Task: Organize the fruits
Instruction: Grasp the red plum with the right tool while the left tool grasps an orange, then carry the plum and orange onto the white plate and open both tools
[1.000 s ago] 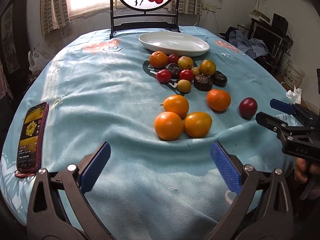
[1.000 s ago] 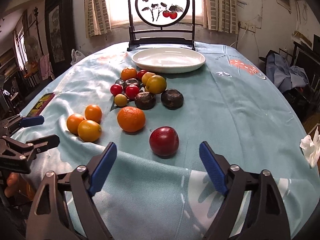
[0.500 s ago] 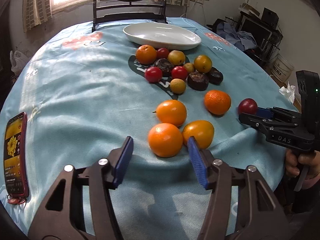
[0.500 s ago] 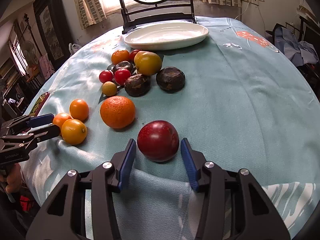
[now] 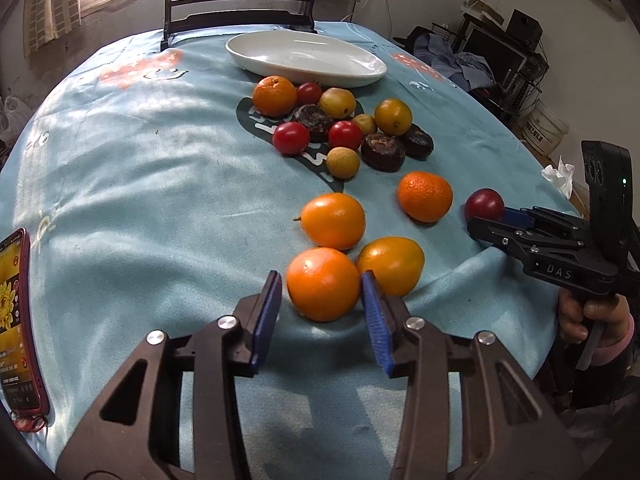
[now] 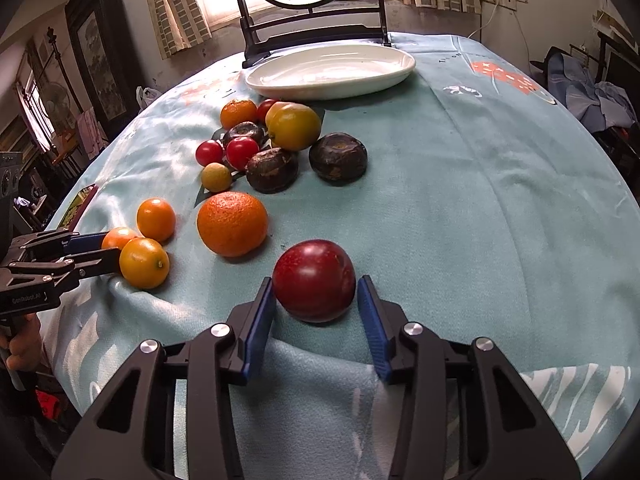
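Near the table's front edge, both grippers stand open around fruit, gripping nothing: the left gripper [image 5: 322, 292] straddles an orange [image 5: 323, 283] and the right gripper [image 6: 316, 294] a plum [image 6: 314, 279], so close each gently and centred before lifting toward the plate [image 6: 384, 76].

1. I see the plate [image 5: 306, 58] at the table's [image 5: 140, 168] far side, the fruit cluster [image 5: 344, 128] just before it.
2. Nearer me, three oranges [image 5: 334, 221] sit together; another orange [image 5: 425, 197] lies to their right.
3. The plum [image 6: 314, 280] lies rightmost, between my right gripper's [image 6: 316, 322] fingers.
4. The phone [image 5: 18, 320] lies at the left edge.
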Motion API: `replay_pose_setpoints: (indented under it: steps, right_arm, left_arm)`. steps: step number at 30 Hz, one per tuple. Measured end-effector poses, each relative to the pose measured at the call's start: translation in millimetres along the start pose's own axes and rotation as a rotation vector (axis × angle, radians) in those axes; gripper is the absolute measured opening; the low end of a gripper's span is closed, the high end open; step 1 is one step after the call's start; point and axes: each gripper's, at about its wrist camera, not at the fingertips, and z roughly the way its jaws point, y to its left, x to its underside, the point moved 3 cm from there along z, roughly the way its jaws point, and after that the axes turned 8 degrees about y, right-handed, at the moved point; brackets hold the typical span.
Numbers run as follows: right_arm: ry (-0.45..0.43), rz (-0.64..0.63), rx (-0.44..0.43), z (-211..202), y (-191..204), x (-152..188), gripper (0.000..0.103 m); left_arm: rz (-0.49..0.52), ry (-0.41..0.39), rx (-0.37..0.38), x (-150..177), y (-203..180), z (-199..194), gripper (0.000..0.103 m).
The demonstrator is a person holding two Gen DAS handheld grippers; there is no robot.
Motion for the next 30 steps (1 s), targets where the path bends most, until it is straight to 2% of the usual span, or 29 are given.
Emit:
replay_pose_setpoints:
  steps: [4, 7, 13, 19, 23, 27, 30]
  right_arm:
    - [0.000, -0.002, 0.004, 0.1, 0.2, 0.0, 0.044]
    - [-0.001, -0.004, 0.008, -0.4, 0.5, 0.3, 0.039]
    - [-0.005, 0.019, -0.028, -4.6, -1.5, -1.1, 0.039]
    - [-0.058, -0.001, -0.054, -22.3, 5.0, -17.5, 0.039]
    - [-0.078, -0.005, -0.079, -27.3, 7.7, -31.2, 0.039]
    - [-0.109, -0.001, -0.098, -29.6, 5.3, -62.1, 0.039]
    - [-0.157, 0.006, -0.089, -23.3, -1.6, -102.4, 0.039]
  left_arm:
    - [-0.002, -0.012, 0.013, -0.6, 1.1, 2.3, 0.040]
    - [-0.012, -0.015, 0.027, -0.3, 2.4, 3.7, 0.040]
    - [-0.022, -0.017, 0.034, 4.0, 3.4, -0.1, 0.039]
    - [-0.020, -0.051, 0.039, -1.2, 7.9, -9.3, 0.039]
    - [-0.054, -0.051, 0.066, -6.9, 16.7, -12.0, 0.039]
    - [-0.052, -0.091, 0.059, -40.9, 18.4, -24.6, 0.039]
    - [-0.034, -0.142, 0.047, -89.2, 13.0, -29.1, 0.039]
